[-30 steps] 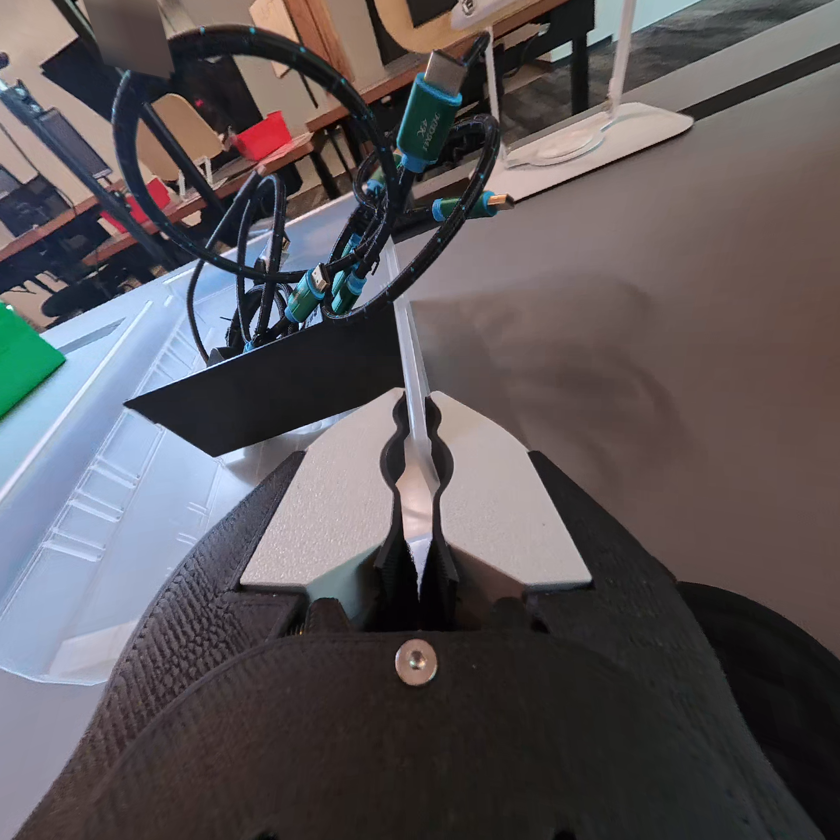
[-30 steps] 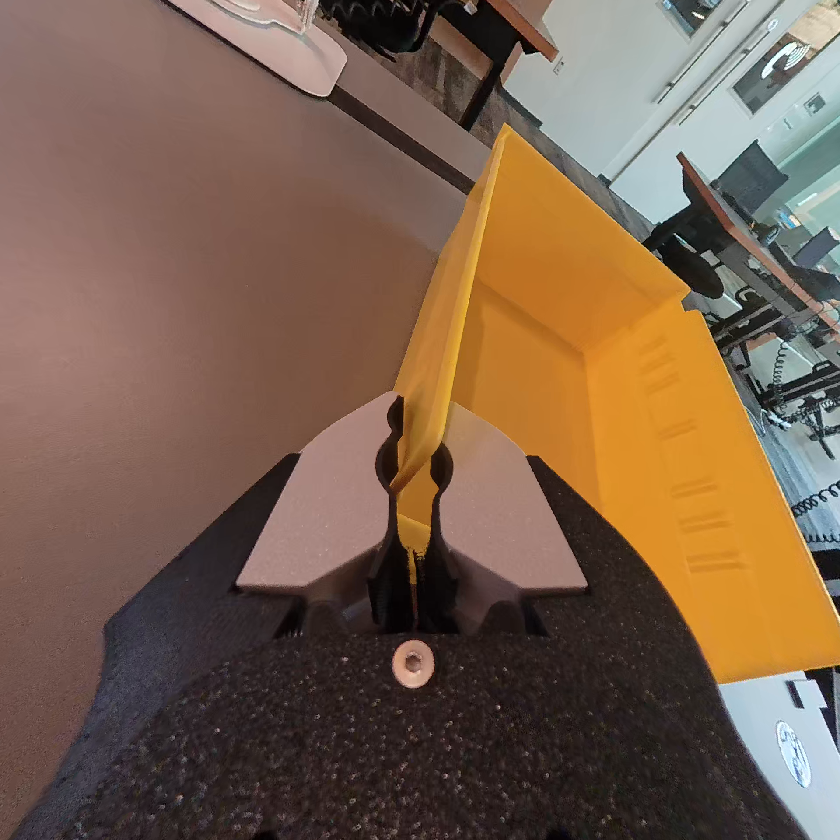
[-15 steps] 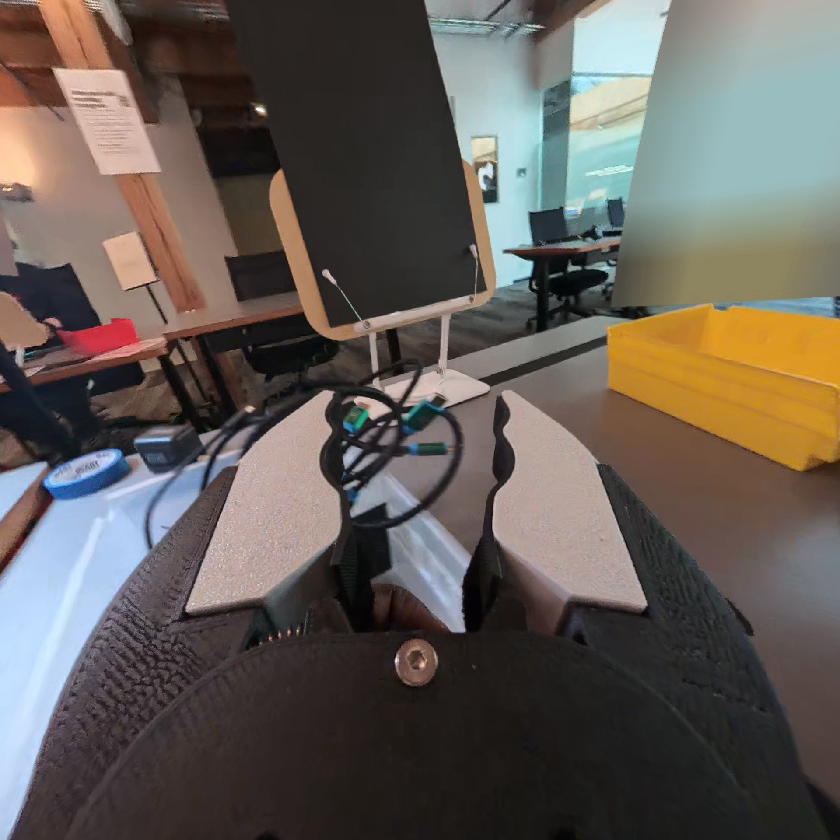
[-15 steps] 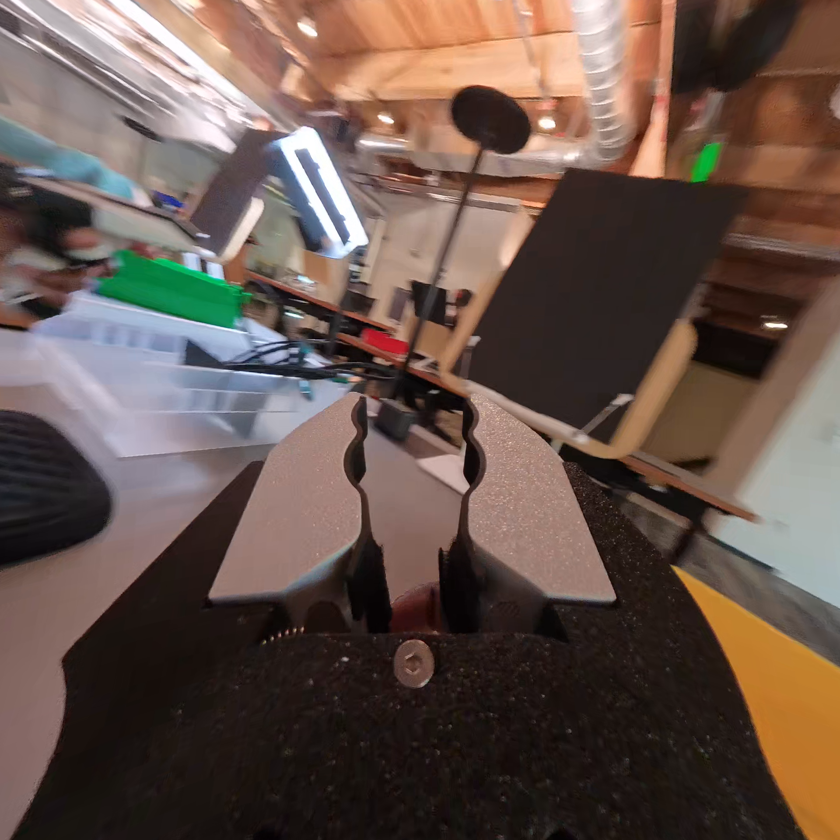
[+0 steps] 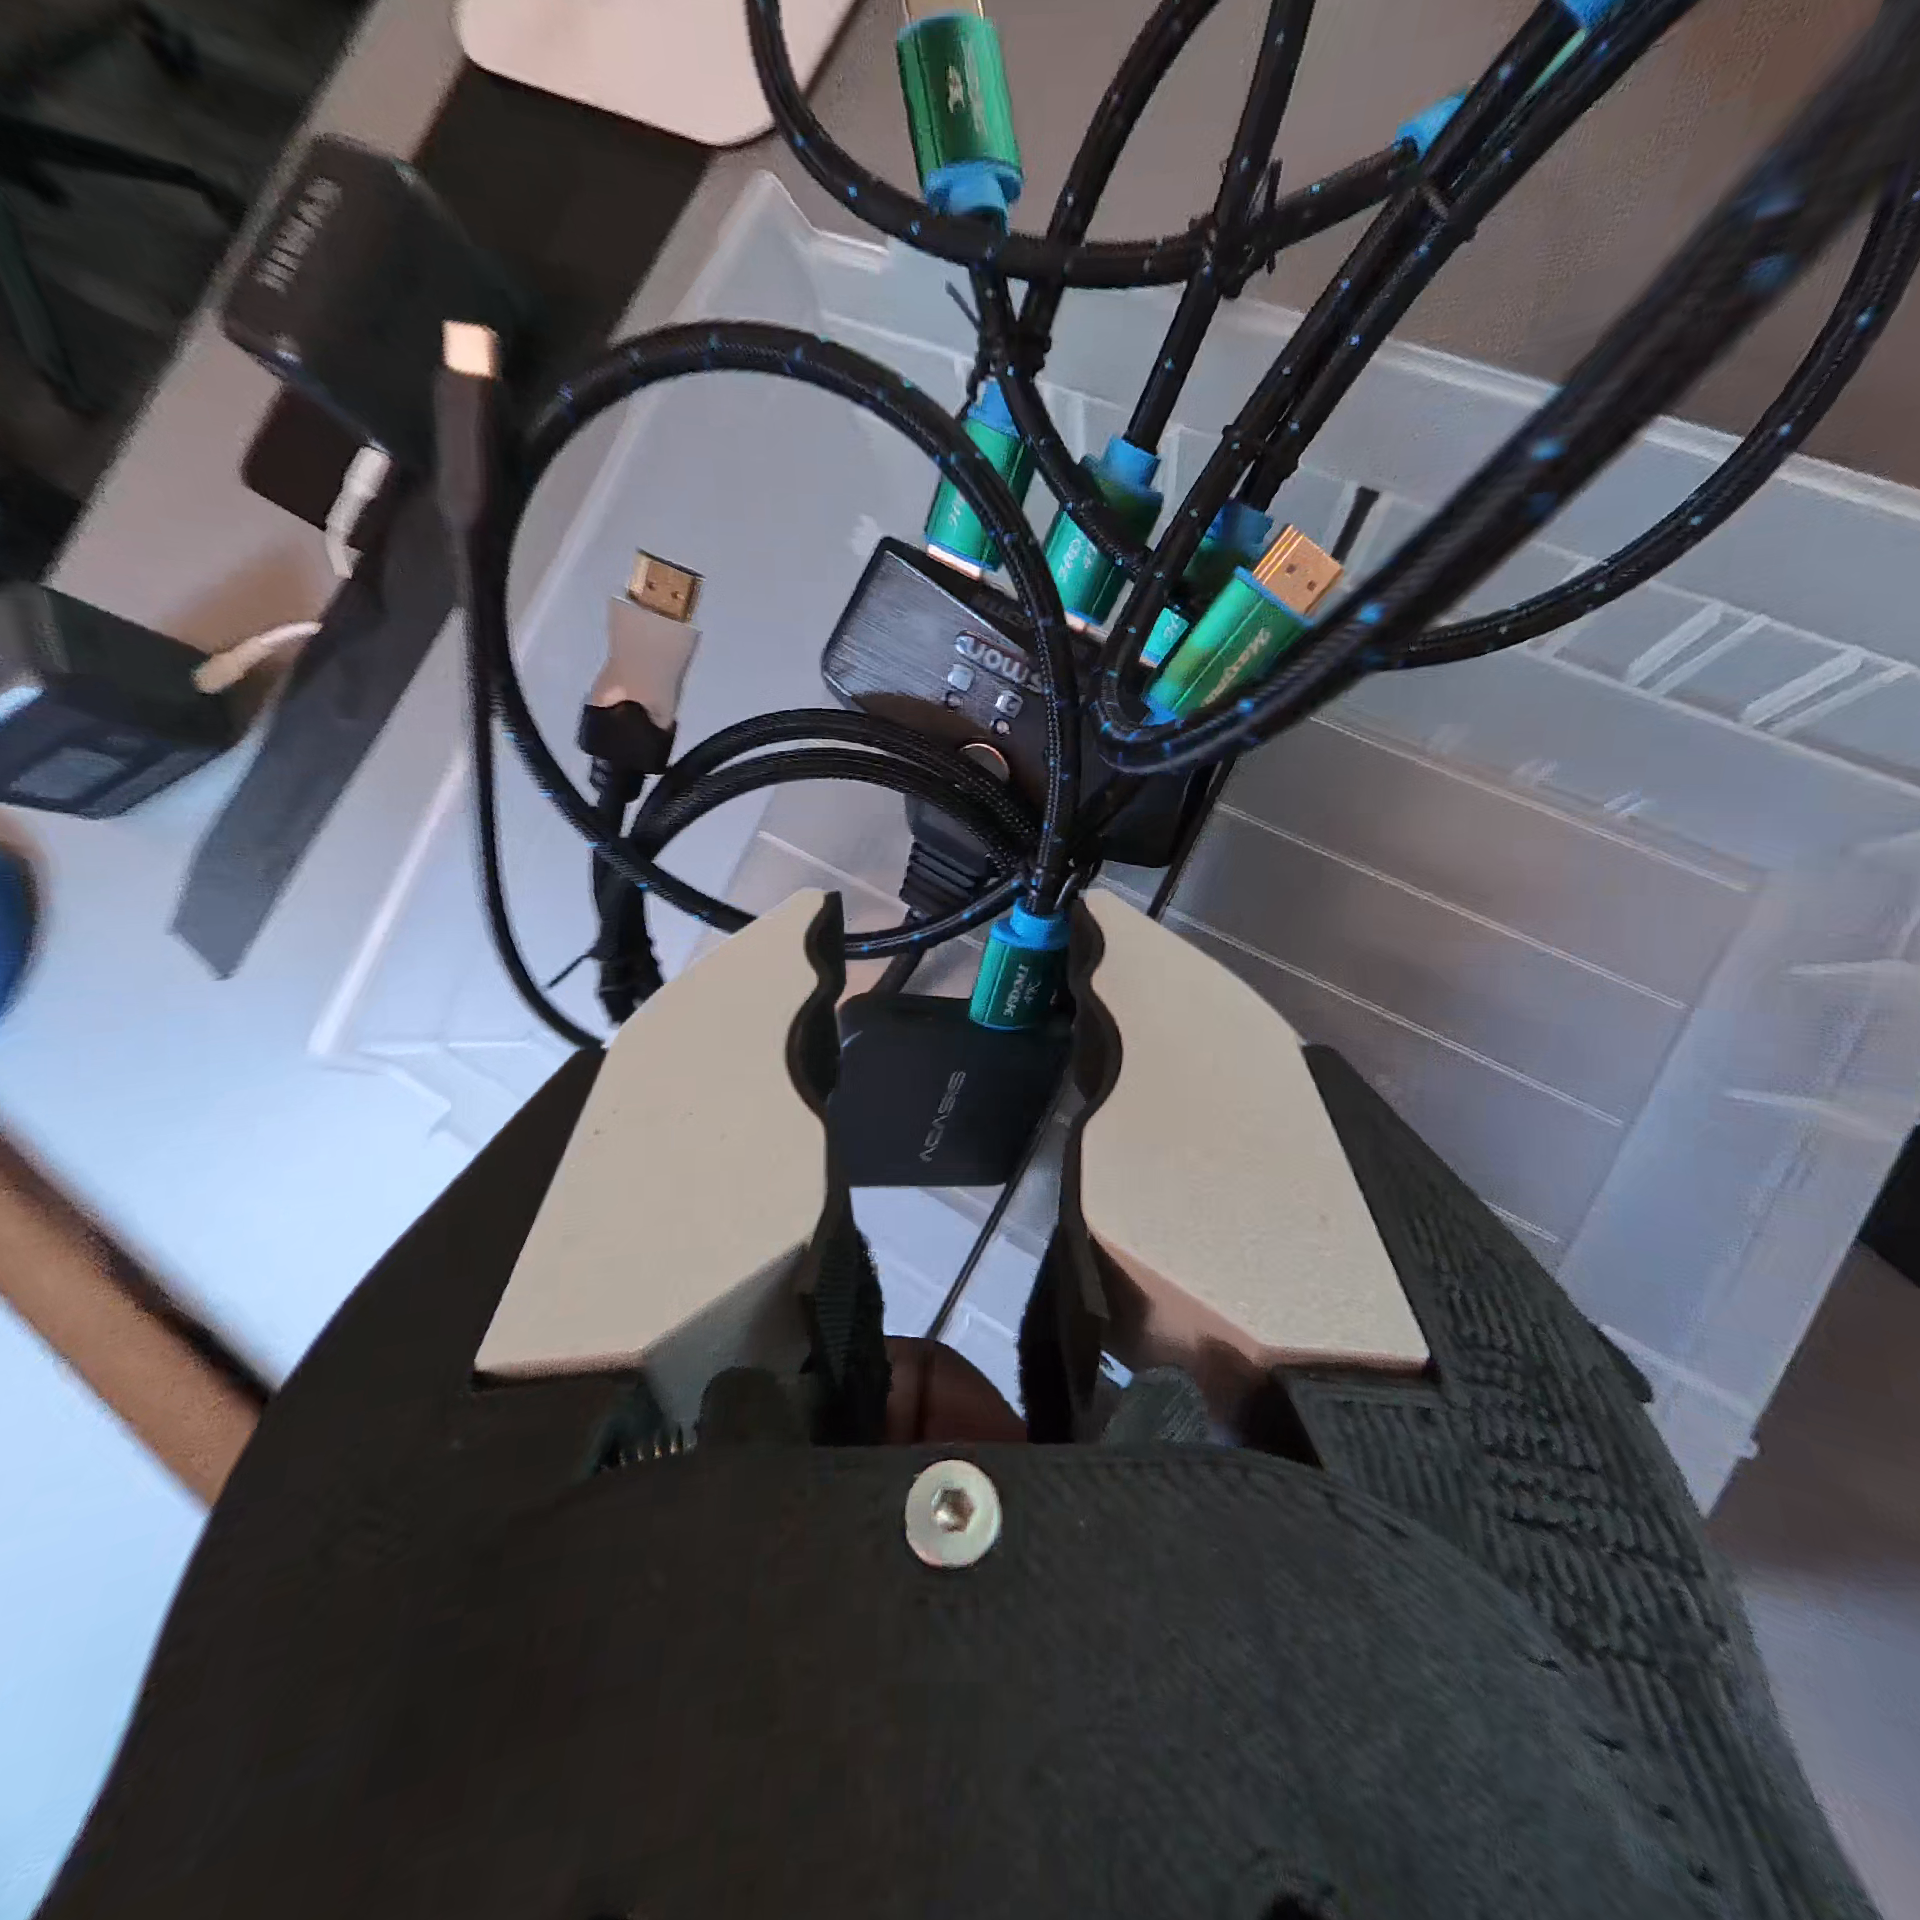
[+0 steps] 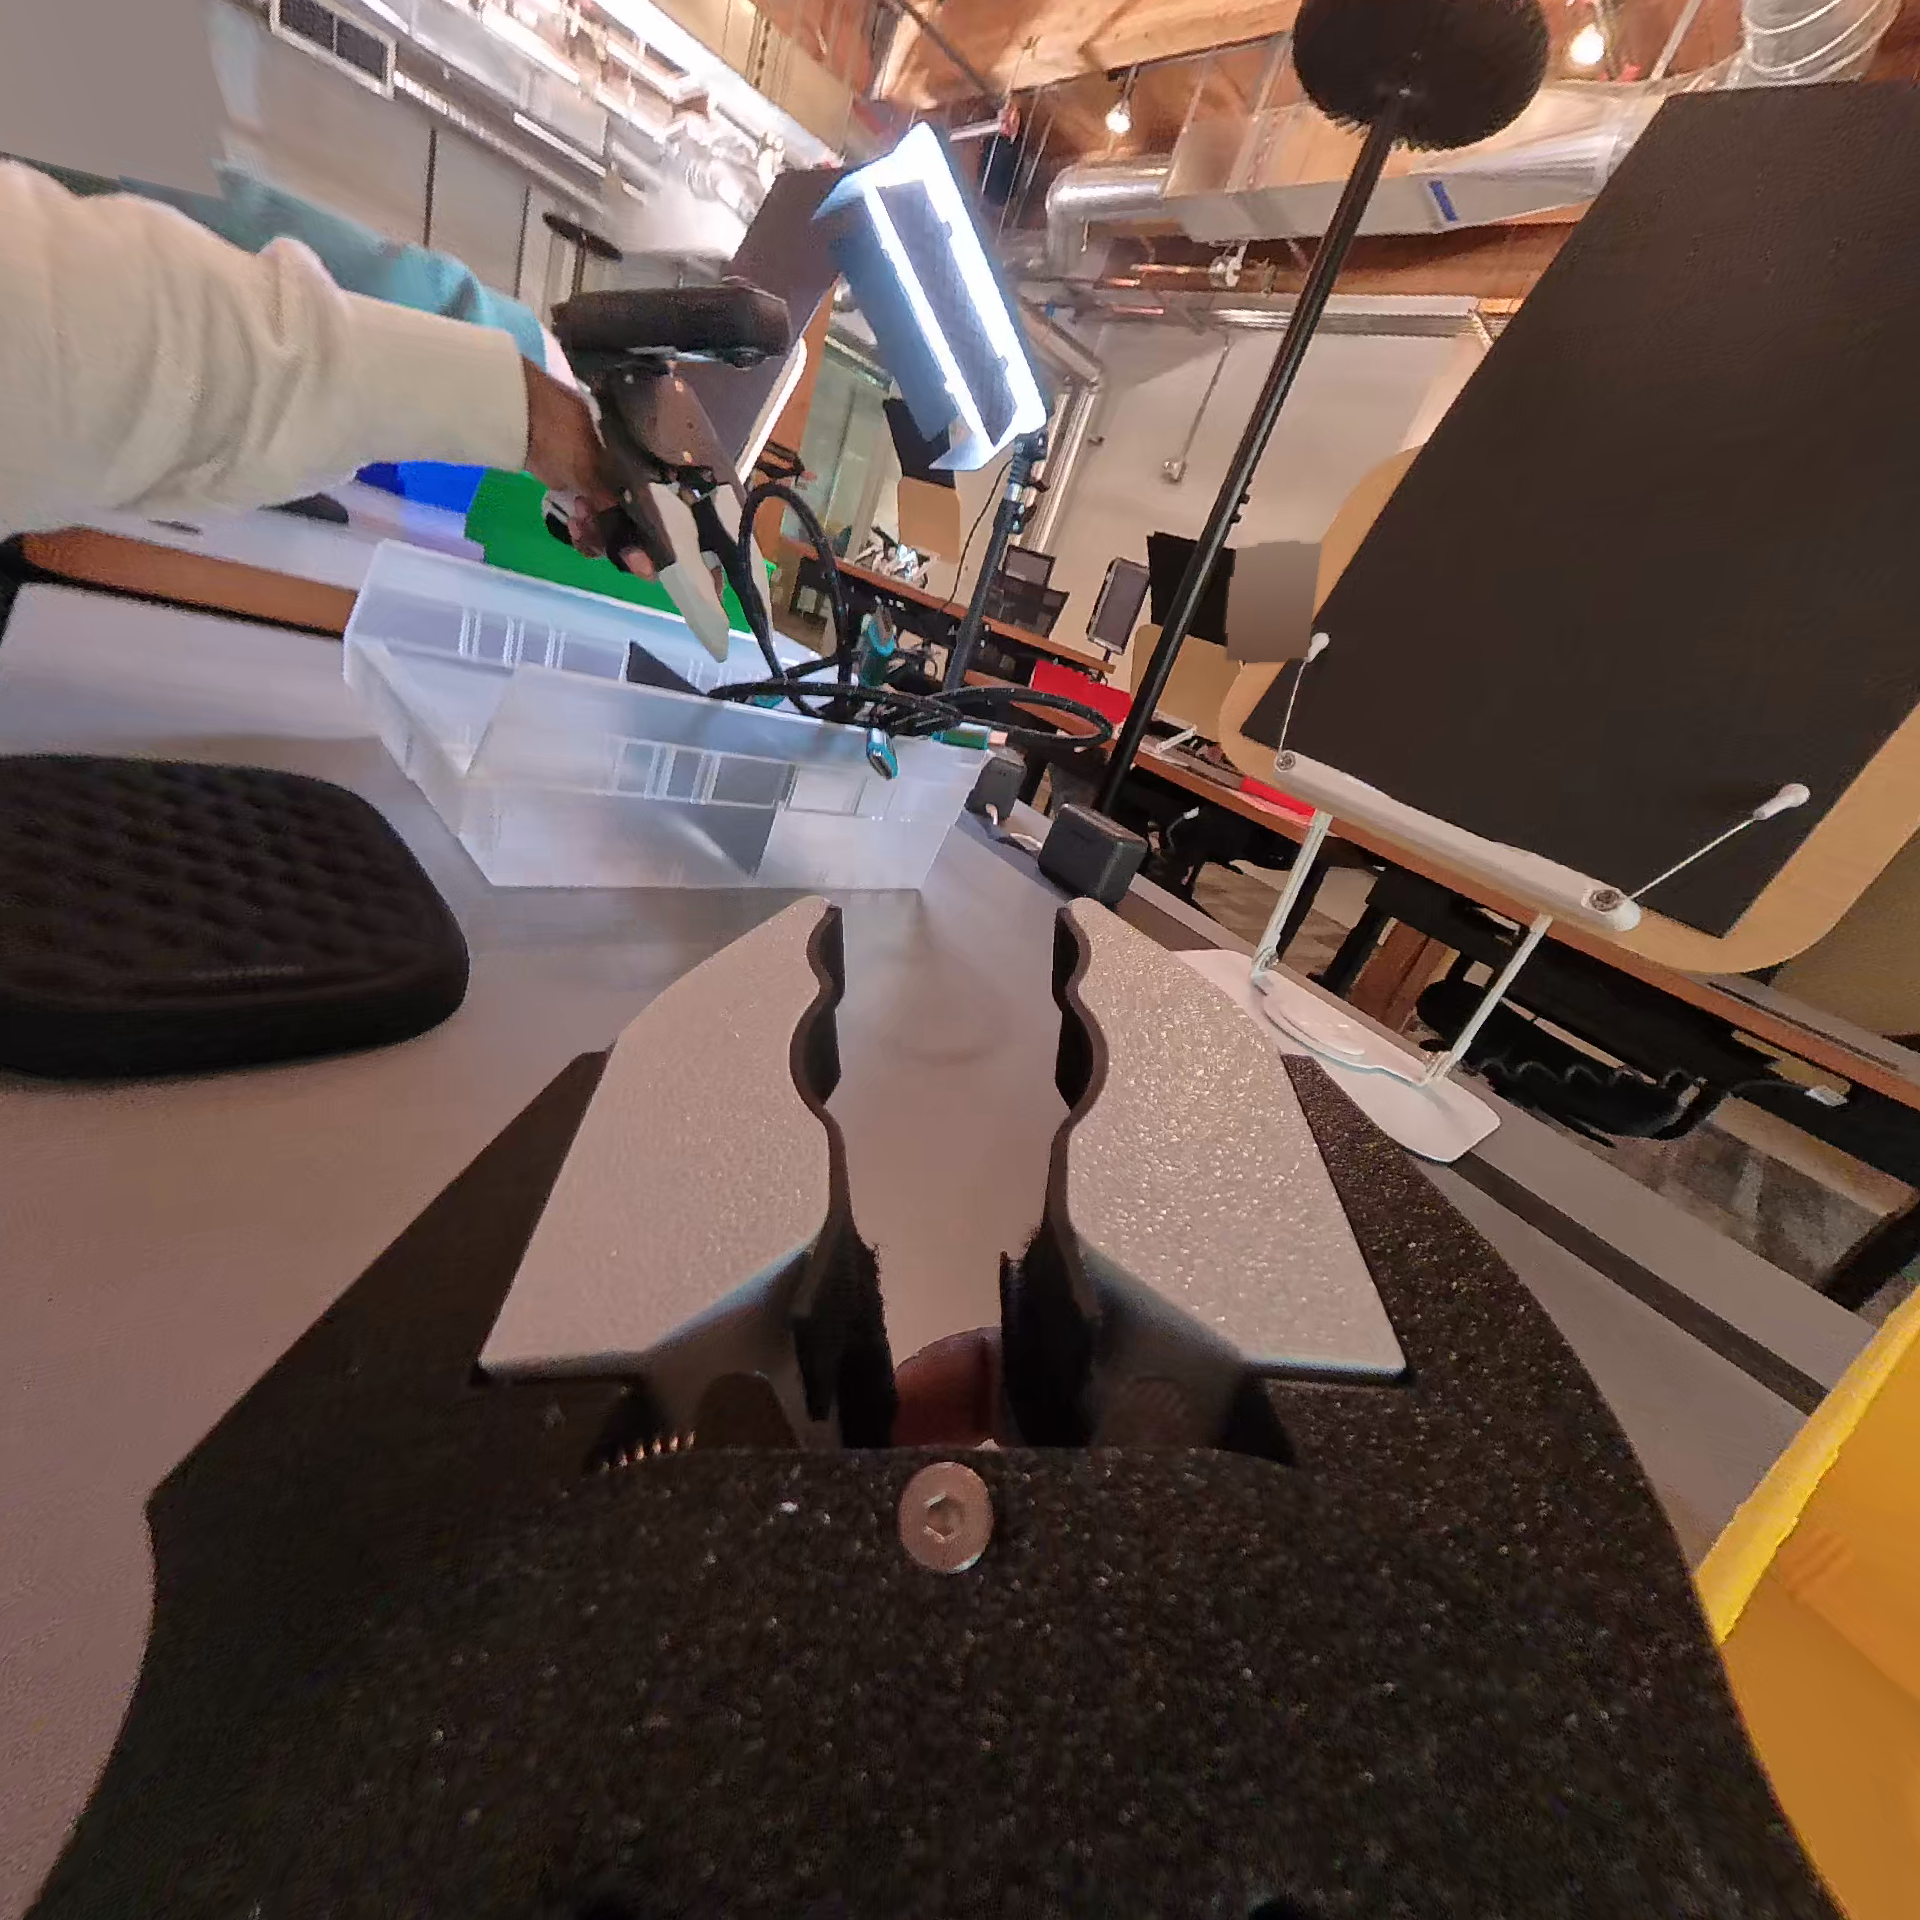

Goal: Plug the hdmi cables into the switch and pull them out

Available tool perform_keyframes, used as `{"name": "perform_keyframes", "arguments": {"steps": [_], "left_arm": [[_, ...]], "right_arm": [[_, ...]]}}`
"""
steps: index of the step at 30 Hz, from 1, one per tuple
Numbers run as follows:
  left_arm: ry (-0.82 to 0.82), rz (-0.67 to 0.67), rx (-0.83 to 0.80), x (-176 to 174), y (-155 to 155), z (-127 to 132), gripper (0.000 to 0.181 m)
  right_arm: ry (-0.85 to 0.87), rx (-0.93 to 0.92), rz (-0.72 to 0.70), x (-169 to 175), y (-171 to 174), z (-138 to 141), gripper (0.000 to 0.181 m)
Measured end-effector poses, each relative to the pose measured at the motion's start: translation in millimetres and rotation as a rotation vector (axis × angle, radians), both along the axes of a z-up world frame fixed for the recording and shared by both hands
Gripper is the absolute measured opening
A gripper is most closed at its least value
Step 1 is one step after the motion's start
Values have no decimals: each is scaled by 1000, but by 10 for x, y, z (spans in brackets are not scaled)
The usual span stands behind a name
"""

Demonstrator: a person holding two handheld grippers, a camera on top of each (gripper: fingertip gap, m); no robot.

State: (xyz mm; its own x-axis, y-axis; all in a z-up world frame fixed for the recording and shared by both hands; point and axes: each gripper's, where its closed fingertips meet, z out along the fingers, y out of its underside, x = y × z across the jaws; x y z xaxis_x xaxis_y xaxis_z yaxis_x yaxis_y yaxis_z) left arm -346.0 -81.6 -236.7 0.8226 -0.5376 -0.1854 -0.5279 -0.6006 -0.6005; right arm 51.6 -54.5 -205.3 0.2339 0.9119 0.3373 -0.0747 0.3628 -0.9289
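Left wrist view: cable tangle (image 5: 1039, 665) over switch (image 5: 940, 1101).

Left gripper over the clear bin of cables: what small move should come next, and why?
Probably ease the left gripper down and shut it on the small black switch framed between its open fingers. A green plug is already seated in it. The right gripper is open, empty, away from the clear bin.

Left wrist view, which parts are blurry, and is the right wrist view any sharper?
Left wrist view: left edge smeared, the black adapter streaked; the switch fairly crisp. Right wrist view: right gripper sharp, the sleeve soft, the light panel blown out.
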Motion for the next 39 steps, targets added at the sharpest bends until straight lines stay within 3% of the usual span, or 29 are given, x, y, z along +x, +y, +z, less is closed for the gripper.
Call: {"name": "perform_keyframes", "arguments": {"steps": [10,13,18,24,31,35,39], "left_arm": [[-106,-86,-194,147,39,-292,32],[-119,-124,-208,205,14,-301,18],[-60,-126,-136,139,-4,-174,15],[-113,-24,152,-53,-22,387,13],[-353,59,719,-46,-141,1476,12],[-482,111,1070,274,-327,2088,12],[-704,110,1280,898,-490,2402,12]], "right_arm": [[-30,25,-32,-16,41,-48,37],[-32,28,-40,-14,54,-52,37],[-38,22,-43,-20,73,-65,37],[-48,27,-43,-32,70,-79,37],[-72,38,-49,-53,67,-112,36],[-89,29,-45,-81,62,-139,36],[-66,-61,1,-148,24,-91,44]]}}
